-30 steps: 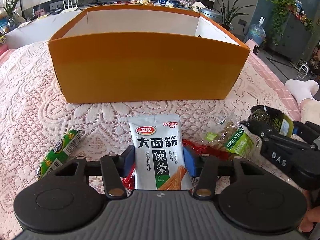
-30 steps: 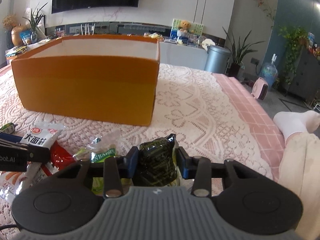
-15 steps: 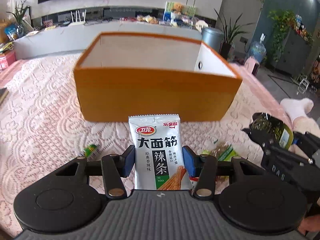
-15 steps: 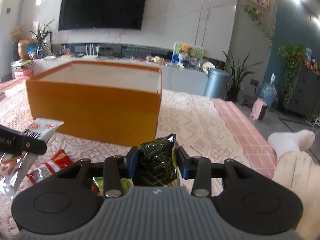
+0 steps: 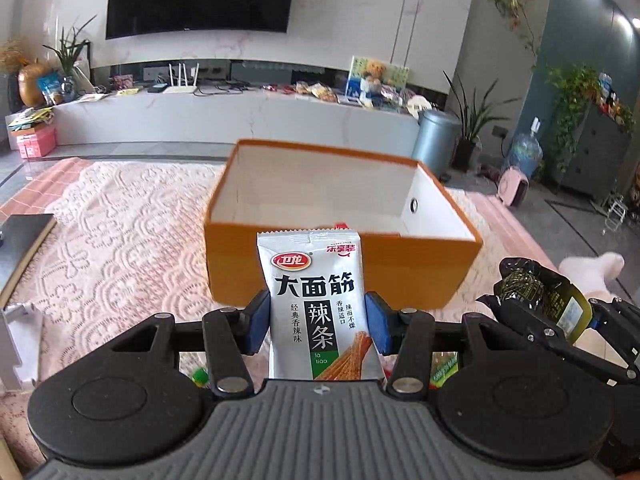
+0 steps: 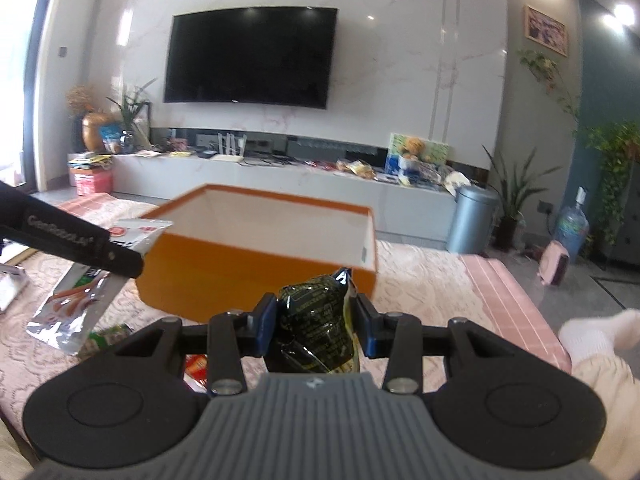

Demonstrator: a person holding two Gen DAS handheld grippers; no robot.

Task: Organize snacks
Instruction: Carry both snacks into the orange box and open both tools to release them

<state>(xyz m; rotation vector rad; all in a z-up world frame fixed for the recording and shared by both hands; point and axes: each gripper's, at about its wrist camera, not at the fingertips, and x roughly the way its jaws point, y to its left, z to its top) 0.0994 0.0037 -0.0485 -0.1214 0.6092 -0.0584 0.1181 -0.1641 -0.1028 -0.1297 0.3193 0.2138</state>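
My left gripper (image 5: 317, 322) is shut on a white spicy-strip snack packet (image 5: 316, 300), held upright in the air in front of the orange box (image 5: 340, 268). The open box shows a white, bare inside. My right gripper (image 6: 316, 322) is shut on a dark green and black snack pouch (image 6: 316, 332), also lifted, facing the orange box (image 6: 256, 268). In the left wrist view the right gripper (image 5: 560, 320) and its dark pouch (image 5: 536, 292) show at the right. The right wrist view catches the left gripper's finger (image 6: 80, 244) and the white packet (image 6: 80, 300) at the left.
A pink lace cloth (image 5: 120, 232) covers the table. Below the grippers lie a green raisin packet (image 6: 108, 338) and a red packet (image 6: 196, 368). A dark board (image 5: 20, 240) sits at the left edge. A person's white sock (image 6: 592, 332) rests at the right.
Both grippers have risen off the cloth with their packets, and the orange box now sits lower in both views, its white inside showing. The snacks left on the cloth have dropped almost out of sight.
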